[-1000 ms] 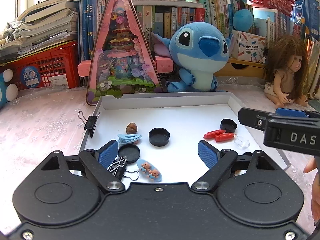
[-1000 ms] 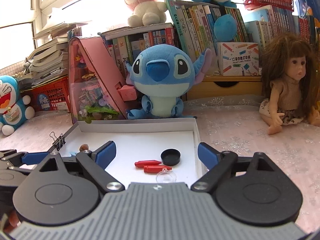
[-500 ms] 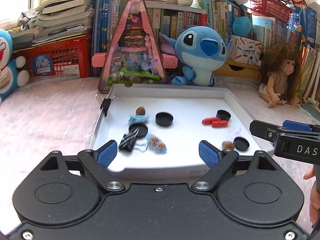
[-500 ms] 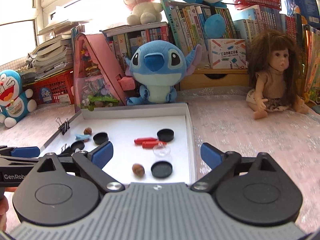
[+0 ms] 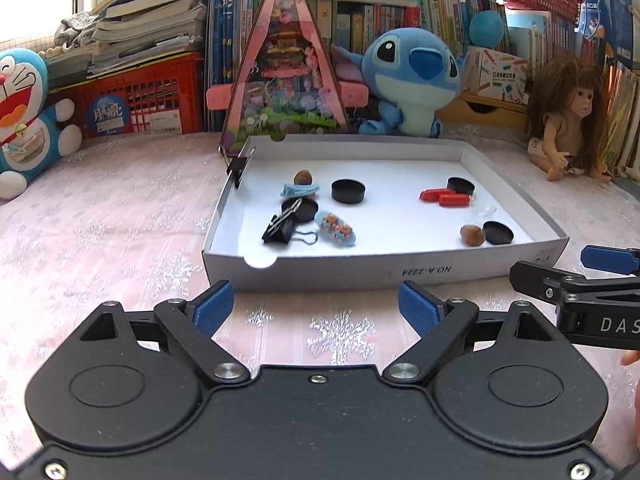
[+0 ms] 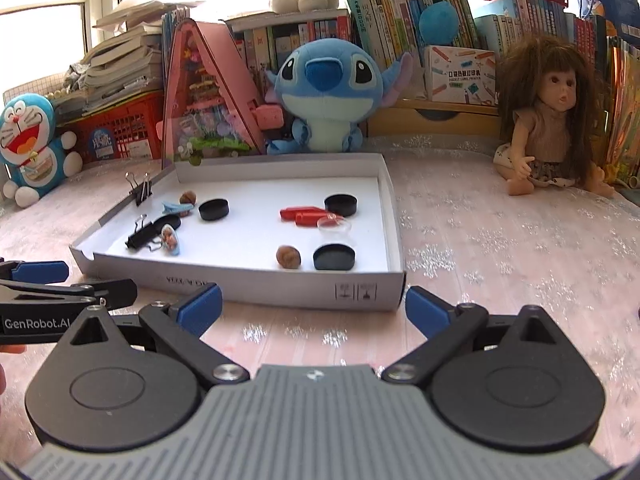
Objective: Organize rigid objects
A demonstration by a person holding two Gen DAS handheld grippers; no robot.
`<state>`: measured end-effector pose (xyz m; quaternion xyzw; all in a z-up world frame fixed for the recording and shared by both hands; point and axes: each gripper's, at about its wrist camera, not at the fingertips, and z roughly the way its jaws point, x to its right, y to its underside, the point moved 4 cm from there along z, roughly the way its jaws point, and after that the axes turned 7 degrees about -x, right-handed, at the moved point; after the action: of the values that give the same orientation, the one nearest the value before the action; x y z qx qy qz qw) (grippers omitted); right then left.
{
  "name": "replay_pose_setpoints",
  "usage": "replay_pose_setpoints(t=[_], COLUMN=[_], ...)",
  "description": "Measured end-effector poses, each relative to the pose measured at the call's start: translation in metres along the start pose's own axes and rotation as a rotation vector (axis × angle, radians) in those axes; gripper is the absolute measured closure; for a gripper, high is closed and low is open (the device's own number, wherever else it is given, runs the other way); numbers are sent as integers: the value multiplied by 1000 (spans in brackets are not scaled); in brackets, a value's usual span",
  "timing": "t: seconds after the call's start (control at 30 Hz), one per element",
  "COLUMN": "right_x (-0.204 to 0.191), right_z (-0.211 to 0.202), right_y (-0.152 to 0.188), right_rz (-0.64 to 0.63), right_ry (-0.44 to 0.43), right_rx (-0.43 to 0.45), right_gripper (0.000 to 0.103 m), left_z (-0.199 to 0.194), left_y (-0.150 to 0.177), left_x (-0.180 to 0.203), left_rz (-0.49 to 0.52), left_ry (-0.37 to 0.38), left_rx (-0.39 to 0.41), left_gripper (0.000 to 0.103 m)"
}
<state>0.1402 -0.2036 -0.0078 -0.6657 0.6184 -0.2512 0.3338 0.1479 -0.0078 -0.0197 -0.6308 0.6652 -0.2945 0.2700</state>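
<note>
The tray (image 5: 420, 270) is white inside with a grey outer wall; in it lie black caps (image 5: 348, 191), red capsules (image 5: 444, 197), brown nuts (image 5: 472, 235), a black binder clip (image 5: 280, 229) and a pale blue hair clip (image 5: 300, 189). The worktop (image 5: 112, 232) wears pink cloth with white snowflakes

Bright daylight pours in from the window (image 6: 44, 28) at the upper left, which is blown out to white in both views. The white tray (image 5: 384, 268) floor glares a little, and the small things in it cast short soft shadows. Both pictures are sharp in the middle, without motion blur. The fisheye bends the bookshelf (image 6: 400, 40) and darkens the corners
</note>
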Motion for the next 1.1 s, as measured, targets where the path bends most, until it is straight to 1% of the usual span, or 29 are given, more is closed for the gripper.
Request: replay_pose_setpoints(t=[0.17, 0.43, 0.67, 0.77, 1.1], right_x=[2, -2, 0, 0, -1], right_z=[2, 8, 15, 18, 25], right_y=[5, 9, 10, 10, 12], right_rz=[6, -21, -5, -10, -12], right_ry=[16, 49, 66, 69, 78], right_rx=[-27, -57, -81, -89, -117], right_gripper=[1, 1, 0, 0, 0], left_z=[4, 11, 18, 20, 25], left_y=[4, 7, 8, 8, 9], left_x=[1, 2, 0, 0, -2], left_rz=[1, 4, -5, -6, -12], left_ry=[-7, -25, -32, -33, -46], left_rx=[-14, -31, -46, -46, -57], left_gripper=[14, 14, 14, 13, 5])
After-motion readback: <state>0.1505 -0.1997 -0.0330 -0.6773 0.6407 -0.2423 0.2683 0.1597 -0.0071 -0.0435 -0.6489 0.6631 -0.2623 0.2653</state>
